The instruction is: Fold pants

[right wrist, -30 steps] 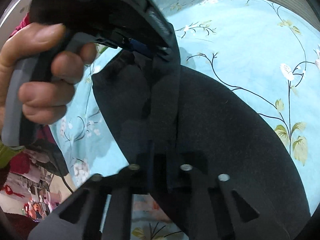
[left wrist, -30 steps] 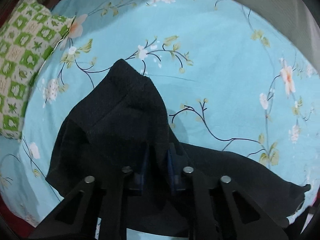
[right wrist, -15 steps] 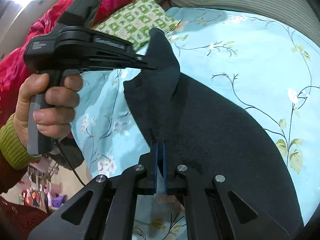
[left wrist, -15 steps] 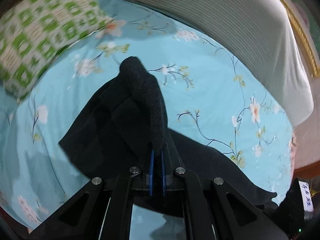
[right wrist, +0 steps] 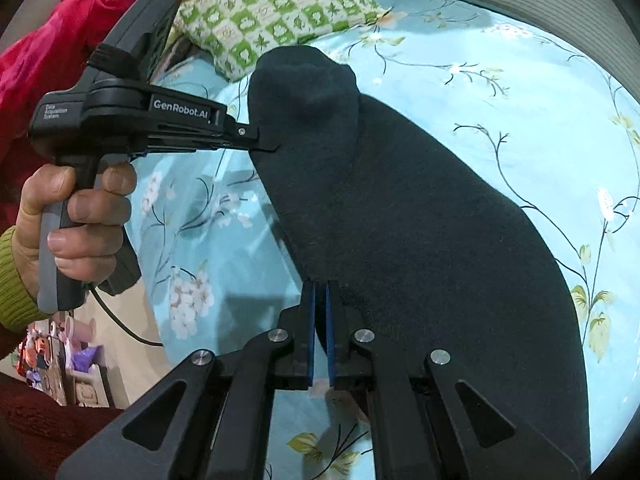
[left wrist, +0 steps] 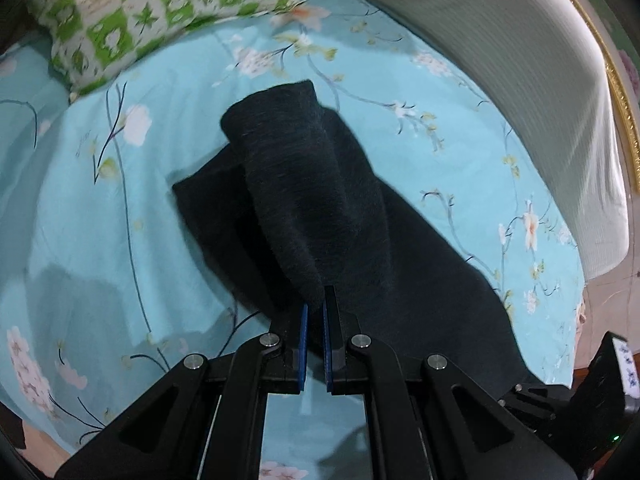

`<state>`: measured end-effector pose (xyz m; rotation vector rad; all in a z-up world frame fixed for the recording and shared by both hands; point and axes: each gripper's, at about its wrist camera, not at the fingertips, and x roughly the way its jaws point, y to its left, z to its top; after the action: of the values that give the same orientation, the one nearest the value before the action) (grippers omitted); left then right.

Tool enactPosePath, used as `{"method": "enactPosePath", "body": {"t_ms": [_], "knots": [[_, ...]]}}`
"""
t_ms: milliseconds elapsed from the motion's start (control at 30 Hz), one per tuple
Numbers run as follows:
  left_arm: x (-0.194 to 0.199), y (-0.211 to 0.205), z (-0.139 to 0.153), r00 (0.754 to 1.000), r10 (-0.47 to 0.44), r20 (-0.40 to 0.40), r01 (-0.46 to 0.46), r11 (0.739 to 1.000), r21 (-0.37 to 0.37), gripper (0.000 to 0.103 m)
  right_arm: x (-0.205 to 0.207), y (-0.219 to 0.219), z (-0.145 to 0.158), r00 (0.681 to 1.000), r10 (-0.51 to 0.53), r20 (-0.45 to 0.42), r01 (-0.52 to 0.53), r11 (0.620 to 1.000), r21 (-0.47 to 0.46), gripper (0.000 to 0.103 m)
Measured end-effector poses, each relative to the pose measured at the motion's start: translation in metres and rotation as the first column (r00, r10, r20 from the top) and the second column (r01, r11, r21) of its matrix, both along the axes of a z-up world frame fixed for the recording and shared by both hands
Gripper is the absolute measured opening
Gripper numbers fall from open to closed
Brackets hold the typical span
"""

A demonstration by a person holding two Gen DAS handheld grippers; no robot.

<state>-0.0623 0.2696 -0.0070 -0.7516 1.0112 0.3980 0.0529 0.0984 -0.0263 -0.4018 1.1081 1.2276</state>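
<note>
Black pants are clenched by the left gripper; their edge is pinched by the right gripper above the floral sheet.

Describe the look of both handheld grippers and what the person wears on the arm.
Both grippers, left and right, are matte black plastic with blue-padded fingers and silver pivot bolts. The left's body reads "GenRobot.AI"; it has a grey pistol handle and a black trailing cable. The ribbed olive-green knit cuff covers the wrist.

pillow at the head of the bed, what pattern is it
The square fabric pillow has a green and cream check with leaf motifs, clearest in the right wrist view.
</note>
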Motion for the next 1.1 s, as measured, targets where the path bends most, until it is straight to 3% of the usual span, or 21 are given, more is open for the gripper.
{"method": "enactPosePath", "body": {"t_ms": [300, 533, 700, 800, 867, 967, 1033, 1100], "knots": [[-0.002, 0.003, -0.016, 1.000, -0.002, -0.007, 0.002, 1.000, -0.014, 0.005, -0.001, 0.007, -0.012, 1.000, 0.003, -0.013, -0.003, 0.999, -0.041, 0.005], [-0.002, 0.002, -0.021, 0.999, -0.023, -0.035, 0.022, 0.999, -0.025, 0.007, 0.005, 0.006, -0.019, 0.997, -0.027, -0.072, 0.023, 0.998, -0.066, 0.009], [-0.008, 0.005, -0.019, 0.998, -0.022, -0.061, 0.020, 0.999, -0.040, 0.014, 0.002, 0.003, -0.016, 0.995, -0.025, -0.100, 0.019, 0.998, -0.064, 0.015], [-0.013, 0.013, -0.011, 0.998, 0.001, -0.066, -0.002, 1.000, -0.024, 0.026, 0.007, -0.002, -0.012, 0.990, -0.041, -0.136, 0.034, 0.998, -0.049, 0.028], [-0.016, 0.022, -0.004, 0.998, 0.026, -0.060, -0.027, 0.999, -0.019, 0.043, 0.012, -0.007, -0.005, 0.988, -0.062, -0.141, 0.059, 0.998, -0.024, 0.036], [-0.017, 0.038, 0.002, 0.995, 0.076, -0.065, -0.078, 0.996, -0.032, 0.065, 0.030, -0.016, 0.009, 0.983, -0.115, -0.144, 0.118, 0.993, 0.016, 0.038], [-0.016, 0.050, 0.002, 0.990, 0.112, -0.082, -0.116, 0.992, -0.057, 0.073, 0.046, -0.022, 0.014, 0.976, -0.168, -0.140, 0.173, 0.984, 0.028, 0.038], [-0.012, 0.058, -0.002, 0.984, 0.135, -0.120, -0.144, 0.987, -0.073, 0.074, 0.065, -0.028, 0.017, 0.964, -0.227, -0.138, 0.234, 0.972, 0.030, 0.039]]}}
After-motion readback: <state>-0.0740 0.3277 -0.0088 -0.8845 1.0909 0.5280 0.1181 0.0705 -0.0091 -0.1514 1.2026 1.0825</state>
